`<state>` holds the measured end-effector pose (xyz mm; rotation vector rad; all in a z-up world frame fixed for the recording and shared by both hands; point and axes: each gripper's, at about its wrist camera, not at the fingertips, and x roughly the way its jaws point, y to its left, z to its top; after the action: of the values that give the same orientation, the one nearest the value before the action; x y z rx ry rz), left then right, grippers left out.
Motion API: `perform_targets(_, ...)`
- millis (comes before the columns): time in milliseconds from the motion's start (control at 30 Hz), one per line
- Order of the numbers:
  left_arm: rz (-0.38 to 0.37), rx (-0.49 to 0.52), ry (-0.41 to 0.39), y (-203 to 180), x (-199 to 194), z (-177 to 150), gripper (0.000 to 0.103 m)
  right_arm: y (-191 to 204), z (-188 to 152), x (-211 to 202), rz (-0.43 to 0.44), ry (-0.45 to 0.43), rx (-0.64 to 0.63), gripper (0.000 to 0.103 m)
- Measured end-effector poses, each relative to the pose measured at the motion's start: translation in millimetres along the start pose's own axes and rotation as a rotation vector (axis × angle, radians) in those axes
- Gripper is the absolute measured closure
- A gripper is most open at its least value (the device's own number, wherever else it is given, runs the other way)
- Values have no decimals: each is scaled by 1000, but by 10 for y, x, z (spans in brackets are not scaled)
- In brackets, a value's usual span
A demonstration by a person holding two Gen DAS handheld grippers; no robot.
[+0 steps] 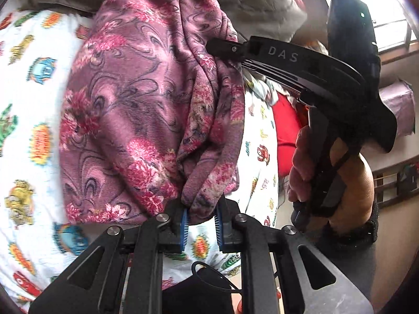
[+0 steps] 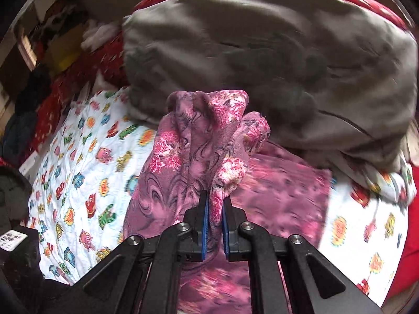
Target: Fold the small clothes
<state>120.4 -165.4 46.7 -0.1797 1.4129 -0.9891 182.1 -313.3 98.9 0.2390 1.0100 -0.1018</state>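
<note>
Left wrist view: fold looks only begun, as judged from the bunched, lifted garment point(image 1: 146, 110); laying flat and creasing left to do. Left gripper point(image 1: 200, 226) narrow, blue pads point(image 1: 183, 229) pinching a near edge of the cloth, which hangs above the sheet point(image 1: 34, 83). Right gripper point(image 1: 230, 49) at far right, clamped on another edge.

Right wrist view: right gripper point(image 2: 215, 225) nearly closed on a bunched fold; rest of garment point(image 2: 282, 196) spread right on the sheet point(image 2: 78, 162), before a grey pillow point(image 2: 275, 52).
</note>
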Motion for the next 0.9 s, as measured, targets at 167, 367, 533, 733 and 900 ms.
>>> perform_targets(167,19,27,47,-177,258,44,90,-356,-141,-50,-11,-12,49,95)
perform_targets(367,61,23,106,-259,658,178,90,-754,-309,-9,-20,-3,112,98)
perform_targets(533,114,33,142,-247,948,212,90,-941,-455,138,-18,16,148,98)
perform_targets(733,136,-3,167,-175,1210,444,89,-1141,-624,399,-4,51,222,98)
perform_targets(900,84,22,165,-193,887,358,71,-1209,-701,460,44,51,278,92)
